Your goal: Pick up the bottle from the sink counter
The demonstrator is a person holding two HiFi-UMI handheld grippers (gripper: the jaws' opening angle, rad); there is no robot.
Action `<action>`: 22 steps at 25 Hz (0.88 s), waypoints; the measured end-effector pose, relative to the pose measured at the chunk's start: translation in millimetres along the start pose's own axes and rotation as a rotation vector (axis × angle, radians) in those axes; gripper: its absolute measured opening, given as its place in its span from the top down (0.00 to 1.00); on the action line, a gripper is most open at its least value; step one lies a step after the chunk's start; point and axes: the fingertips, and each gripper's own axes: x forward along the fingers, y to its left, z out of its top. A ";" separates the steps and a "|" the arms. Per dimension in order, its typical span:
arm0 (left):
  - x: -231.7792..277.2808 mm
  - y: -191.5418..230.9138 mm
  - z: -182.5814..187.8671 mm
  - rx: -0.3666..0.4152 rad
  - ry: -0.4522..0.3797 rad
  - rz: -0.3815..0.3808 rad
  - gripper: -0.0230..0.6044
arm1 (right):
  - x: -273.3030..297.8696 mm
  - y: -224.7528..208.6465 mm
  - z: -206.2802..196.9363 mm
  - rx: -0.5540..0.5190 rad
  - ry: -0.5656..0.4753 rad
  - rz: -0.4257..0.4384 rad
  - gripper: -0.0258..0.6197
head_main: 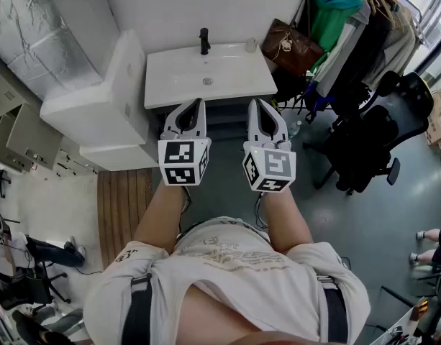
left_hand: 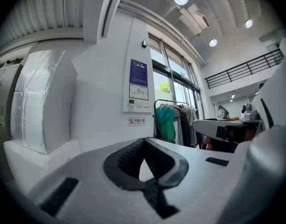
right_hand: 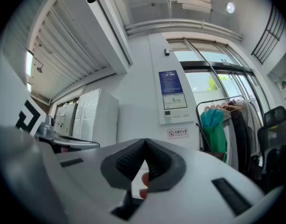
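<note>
A small pale bottle [head_main: 250, 44] stands at the back right corner of the white sink counter [head_main: 242, 81], to the right of the black tap [head_main: 204, 40]. I hold both grippers side by side in front of my body, short of the counter's front edge and pointing toward it. The left gripper [head_main: 198, 103] has its jaws together with nothing between them. The right gripper [head_main: 255, 103] is likewise shut and empty. In the left gripper view the left gripper [left_hand: 143, 143] faces a white wall; in the right gripper view the right gripper [right_hand: 145, 143] does too. The bottle shows in neither gripper view.
A white cabinet block [head_main: 98, 99] flanks the sink on the left. A brown bag [head_main: 292, 45] and a rack of hanging clothes [head_main: 349, 20] stand to the right of the sink. A black office chair [head_main: 371, 142] is on the grey floor at right. Wooden slats [head_main: 123, 200] lie at left.
</note>
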 end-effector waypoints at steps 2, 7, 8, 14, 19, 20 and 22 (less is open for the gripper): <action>1.3 -3.3 -2.4 0.004 0.008 -0.009 0.94 | -0.4 -2.1 -2.4 0.029 -0.002 0.003 0.93; 5.7 -11.2 -6.1 0.015 0.017 -0.023 0.94 | 0.8 -8.6 -10.8 0.061 0.013 0.002 0.93; 6.9 -13.0 -7.0 0.016 0.019 -0.026 0.94 | 1.1 -9.9 -12.1 0.059 0.017 0.001 0.93; 19.5 -29.6 -10.5 0.017 0.026 -0.039 0.94 | 0.8 -25.1 -14.9 0.042 0.023 -0.003 0.93; 32.4 -50.3 -10.0 0.033 0.031 -0.051 0.94 | -3.4 -45.0 -17.6 0.023 0.021 -0.014 0.93; 35.5 -55.0 -10.4 0.037 0.032 -0.053 0.94 | -4.3 -49.2 -18.3 0.021 0.021 -0.015 0.93; 42.8 -64.8 -10.6 0.043 0.034 -0.056 0.94 | -5.0 -59.2 -19.3 0.021 0.019 -0.016 0.93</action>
